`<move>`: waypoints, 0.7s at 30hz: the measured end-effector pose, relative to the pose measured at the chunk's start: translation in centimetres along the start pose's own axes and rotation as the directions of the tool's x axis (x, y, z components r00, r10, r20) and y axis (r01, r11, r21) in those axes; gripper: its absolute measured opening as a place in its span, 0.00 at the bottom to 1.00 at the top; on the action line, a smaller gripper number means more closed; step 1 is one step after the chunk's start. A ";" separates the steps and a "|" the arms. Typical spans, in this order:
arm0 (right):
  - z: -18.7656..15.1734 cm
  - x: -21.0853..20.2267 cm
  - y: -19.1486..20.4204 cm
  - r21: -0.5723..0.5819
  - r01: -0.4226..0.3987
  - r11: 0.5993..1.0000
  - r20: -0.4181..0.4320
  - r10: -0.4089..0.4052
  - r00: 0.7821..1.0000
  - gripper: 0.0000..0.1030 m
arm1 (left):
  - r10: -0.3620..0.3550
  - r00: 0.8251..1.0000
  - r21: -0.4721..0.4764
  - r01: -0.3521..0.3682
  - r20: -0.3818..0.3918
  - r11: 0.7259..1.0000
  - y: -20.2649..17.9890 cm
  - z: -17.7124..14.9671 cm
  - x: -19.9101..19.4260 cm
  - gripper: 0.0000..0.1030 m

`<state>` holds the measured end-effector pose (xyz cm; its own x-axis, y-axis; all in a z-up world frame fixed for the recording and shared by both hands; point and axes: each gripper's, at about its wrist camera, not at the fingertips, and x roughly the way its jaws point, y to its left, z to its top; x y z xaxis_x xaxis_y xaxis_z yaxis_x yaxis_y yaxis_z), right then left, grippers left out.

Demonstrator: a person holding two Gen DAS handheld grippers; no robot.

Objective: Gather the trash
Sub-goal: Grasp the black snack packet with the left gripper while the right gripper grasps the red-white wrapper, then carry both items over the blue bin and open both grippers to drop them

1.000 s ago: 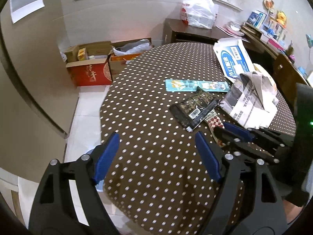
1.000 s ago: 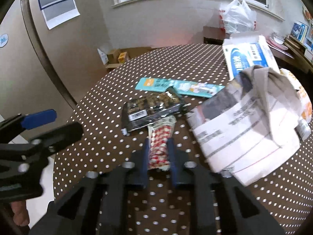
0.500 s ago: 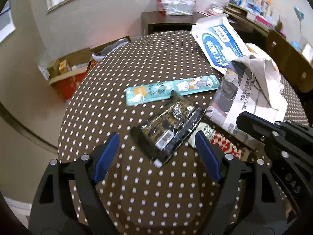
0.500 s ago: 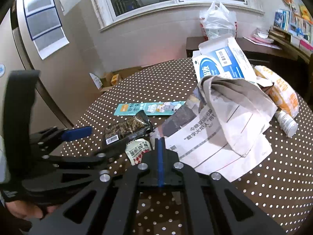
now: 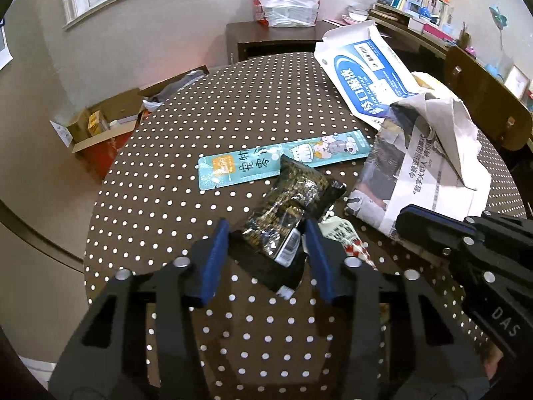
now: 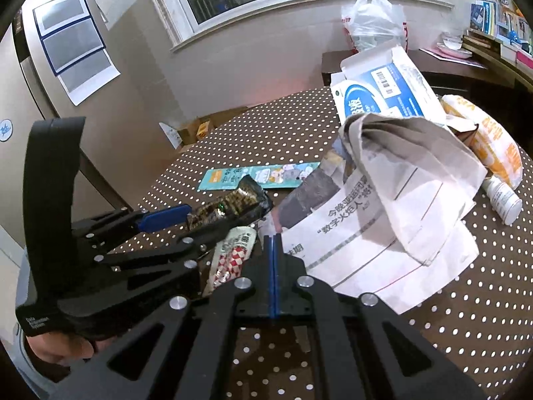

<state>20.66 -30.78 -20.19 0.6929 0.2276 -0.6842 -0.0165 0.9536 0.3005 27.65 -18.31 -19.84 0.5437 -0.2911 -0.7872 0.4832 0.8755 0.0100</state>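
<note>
The left gripper (image 5: 268, 233) has just been closing, and its blue fingers (image 5: 213, 260) now bracket the near end of the black snack wrapper (image 5: 293, 206) on the dotted table (image 5: 166, 200); I cannot tell whether the pads press it. Just beside that wrapper lies a red-checked packet (image 6: 233, 253), and the right gripper (image 6: 273, 240) next to it has its jaws fully together with nothing between them. Farther on lies a long teal packet (image 5: 283, 160), then a crumpled newspaper (image 6: 383, 206) and a blue-and-white box (image 5: 363, 76)
</note>
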 end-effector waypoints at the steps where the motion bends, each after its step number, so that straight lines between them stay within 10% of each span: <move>1: -0.1 0.0 0.1 -0.001 0.000 1.000 -0.003 0.000 1.000 0.04 | 0.001 1.000 -0.001 -0.001 0.005 1.000 0.0 -0.1 -0.2 0.36; 6: -0.6 -0.2 1.7 -0.034 0.004 0.999 -0.005 -0.004 1.000 0.37 | 0.015 1.000 -0.071 -0.013 0.025 0.997 0.6 -1.1 -1.2 0.33; 21: -1.8 2.7 7.0 -0.171 -0.046 0.984 -0.129 0.024 0.991 0.40 | -0.010 0.998 -0.279 0.026 0.058 0.960 5.4 -4.8 -5.0 0.34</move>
<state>21.07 -23.16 -21.17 0.5935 0.2741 -0.7567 -0.1715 0.9617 0.2138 24.25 -10.28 -18.82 0.5778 -0.3220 -0.7499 0.2869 0.9404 -0.1828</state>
